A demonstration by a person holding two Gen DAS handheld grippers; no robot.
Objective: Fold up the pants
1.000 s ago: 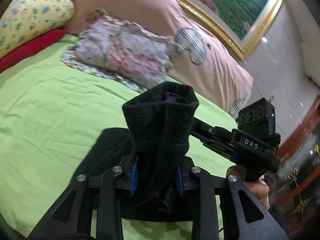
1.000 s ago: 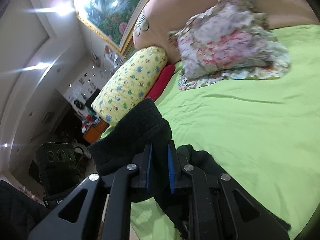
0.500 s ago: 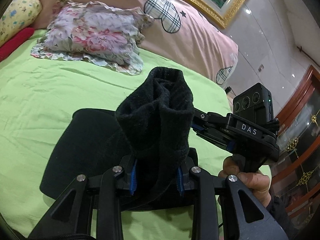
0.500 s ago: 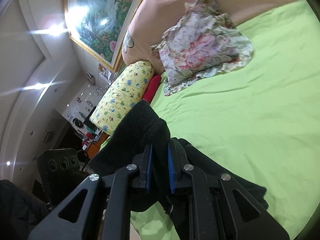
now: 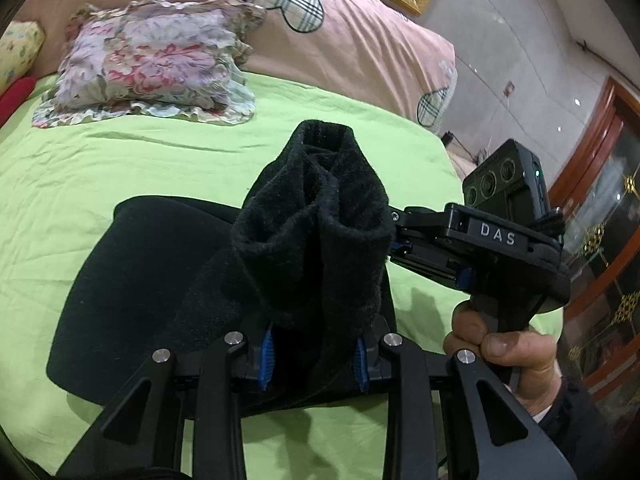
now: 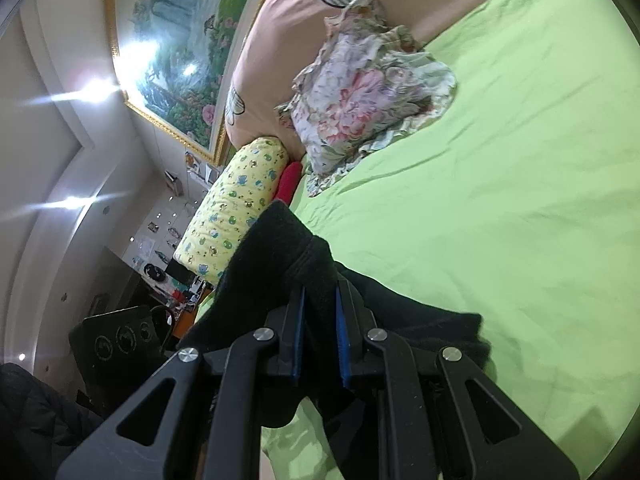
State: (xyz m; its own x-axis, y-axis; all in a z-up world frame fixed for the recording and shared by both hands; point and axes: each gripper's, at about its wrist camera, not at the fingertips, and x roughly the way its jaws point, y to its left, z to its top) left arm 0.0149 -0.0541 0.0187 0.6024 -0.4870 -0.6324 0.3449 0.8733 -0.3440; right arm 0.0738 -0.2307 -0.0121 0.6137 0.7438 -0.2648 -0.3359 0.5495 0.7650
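The black pants (image 5: 160, 280) lie partly spread on the green bedsheet (image 5: 120, 160). My left gripper (image 5: 314, 354) is shut on a thick bunched fold of the pants that stands up between its fingers. My right gripper (image 6: 320, 332) is shut on another edge of the pants (image 6: 276, 264); it also shows in the left wrist view (image 5: 400, 236), close beside the bunched fold, held by a hand (image 5: 504, 348). The rest of the pants trails below both grippers.
A floral pillow (image 5: 152, 64) and a pink heart-print pillow (image 5: 340, 32) lie at the head of the bed. A yellow bolster (image 6: 236, 208) and a red cushion (image 6: 288, 180) lie to the left. A wooden cabinet (image 5: 600, 200) stands beyond the bed's right edge.
Both grippers have carried the held pants edges forward over the spread part, and more of the black cloth now lies flat on the sheet. The grips have not changed.
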